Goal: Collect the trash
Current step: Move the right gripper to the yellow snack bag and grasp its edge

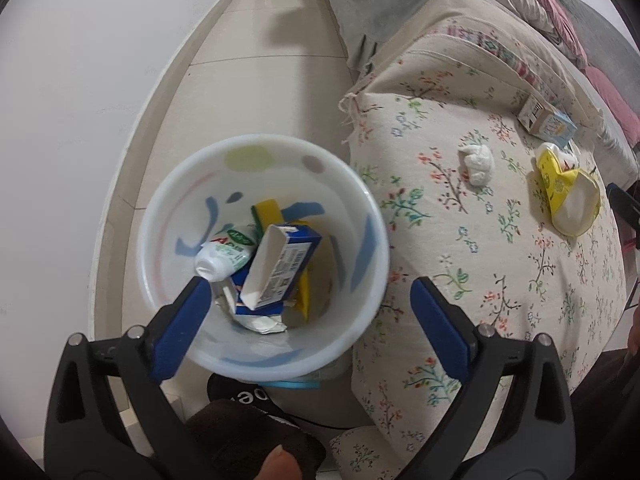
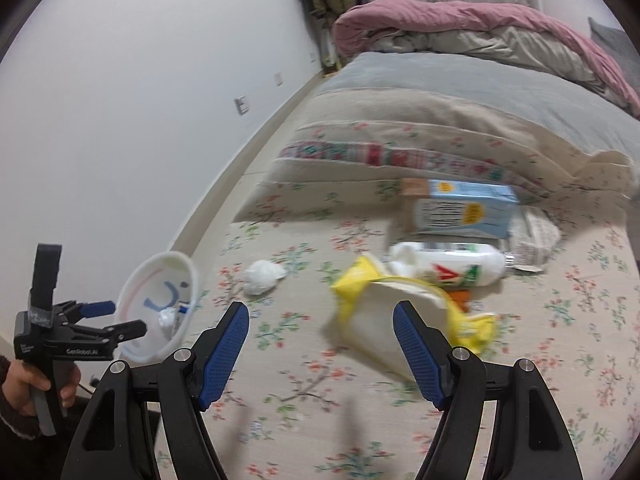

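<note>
While my left claw (image 1: 308, 292) hangs spread and empty over the white bin (image 1: 168, 280), which stands on the floor against the bed's edge, I see a blue carton (image 1: 280, 264), a white bottle (image 1: 224, 256) and yellow scraps already inside. Rightward on the floral bedspread (image 2: 304, 368) lie a tissue wad (image 2: 262, 276), a yellow wrapper (image 2: 384, 320), a second white bottle (image 2: 452, 262) and a pale-blue box (image 2: 464, 208). My right claw (image 2: 320, 320) hovers spread, holding nothing, near the wrapper.

The bin (image 1: 264, 256) stands on the floor (image 1: 256, 52) beside the bed (image 1: 480, 240); a tissue wad (image 1: 478, 163), wrapper (image 1: 568, 196) and carton (image 1: 546, 120) lie on the bed.
</note>
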Available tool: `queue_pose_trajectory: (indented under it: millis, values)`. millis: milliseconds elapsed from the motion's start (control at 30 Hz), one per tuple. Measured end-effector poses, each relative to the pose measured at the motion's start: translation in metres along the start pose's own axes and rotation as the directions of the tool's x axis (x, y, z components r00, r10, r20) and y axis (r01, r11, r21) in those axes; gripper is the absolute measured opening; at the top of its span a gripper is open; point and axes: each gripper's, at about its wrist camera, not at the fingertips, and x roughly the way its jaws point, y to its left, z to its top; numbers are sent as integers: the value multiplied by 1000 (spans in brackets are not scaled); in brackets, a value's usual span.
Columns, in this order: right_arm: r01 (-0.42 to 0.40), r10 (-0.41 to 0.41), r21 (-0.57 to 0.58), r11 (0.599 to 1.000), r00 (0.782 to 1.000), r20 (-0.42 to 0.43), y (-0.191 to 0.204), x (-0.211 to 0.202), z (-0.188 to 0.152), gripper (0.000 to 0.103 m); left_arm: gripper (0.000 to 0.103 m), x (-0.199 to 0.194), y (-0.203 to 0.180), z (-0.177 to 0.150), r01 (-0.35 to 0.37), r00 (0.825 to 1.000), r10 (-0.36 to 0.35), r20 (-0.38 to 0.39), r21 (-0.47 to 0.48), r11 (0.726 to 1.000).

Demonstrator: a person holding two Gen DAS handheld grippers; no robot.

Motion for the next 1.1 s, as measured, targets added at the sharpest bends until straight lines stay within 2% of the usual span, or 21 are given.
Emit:
queue_pose_trajectory:
  millis: [167,400,567,733,933,1100]
  values:
    - [63,-63,16,998,998,1,-22,-4,-4,77,101,1,-15,3,-3,1000,3,-8,19,1000]
    - [108,-107,54,993,994,-22,-45,3,-11,77,101,4,-30,8,13,1000,-12,-20,42,999]
    - [108,-106,48,993,993,-43,-53,14,-14,77,101,9,-38,10,26,999,-24,-33,51,998]
    - [111,-111,16,994,994,-19,-59,19,-10,74,101,6,-40,14,27,1000,-27,-4,48,998]
    - [68,-68,-48,997,998,-16,-52,25,-5,60,101,5,-41,18,43,999,-44,17,31,999]
    - [60,-64,-58,997,995,-75,-50,37,-10,28,101,9,-46,18,42,999,-42,14,40,998]
